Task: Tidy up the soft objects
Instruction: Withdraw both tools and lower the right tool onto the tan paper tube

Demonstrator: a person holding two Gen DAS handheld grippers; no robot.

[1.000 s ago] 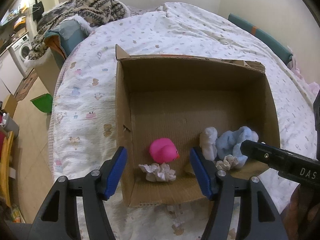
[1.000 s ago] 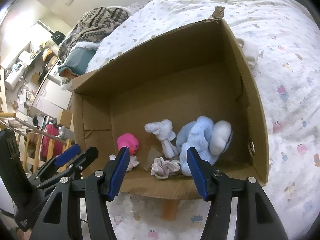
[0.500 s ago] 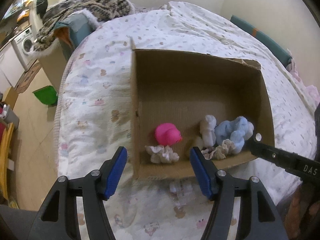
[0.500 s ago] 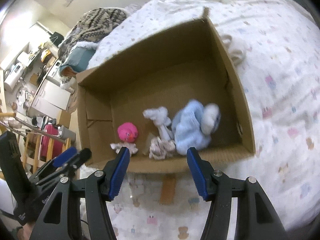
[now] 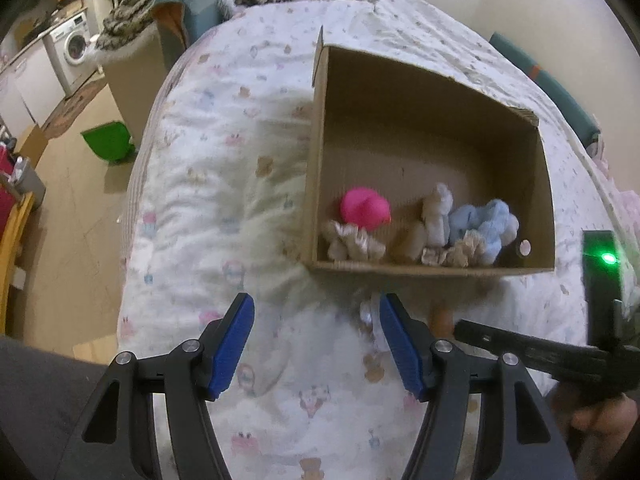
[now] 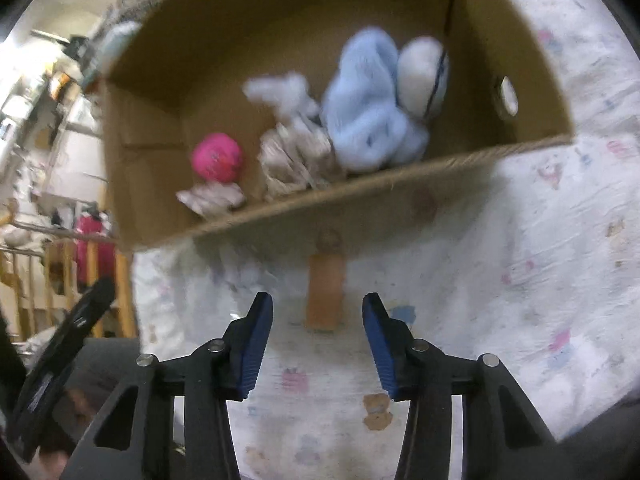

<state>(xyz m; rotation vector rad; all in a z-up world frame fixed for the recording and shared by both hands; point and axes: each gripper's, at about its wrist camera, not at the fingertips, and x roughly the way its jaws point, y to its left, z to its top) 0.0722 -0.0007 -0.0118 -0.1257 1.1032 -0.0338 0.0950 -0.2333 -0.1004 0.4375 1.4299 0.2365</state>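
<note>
An open cardboard box [image 5: 432, 152] sits on the bed, soft things bunched along its near wall: a pink plush ball [image 5: 365, 212] at its left, beige scrunchies [image 5: 354, 242] before it, a white cloth toy [image 5: 438, 216] mid-box, a light-blue plush [image 5: 490, 224] at its right.

Box [image 5: 436, 268] open-topped, toys [image 5: 482, 228] crowd near wall, far floor bare

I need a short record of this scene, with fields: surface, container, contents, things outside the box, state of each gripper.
surface: bed with printed quilt
container: open cardboard box
contents: pink toy, blue plush, white plush, two crumpled cloths
outside box: brown object on the quilt, in front of the box
left gripper: open, empty
right gripper: open, empty
</note>
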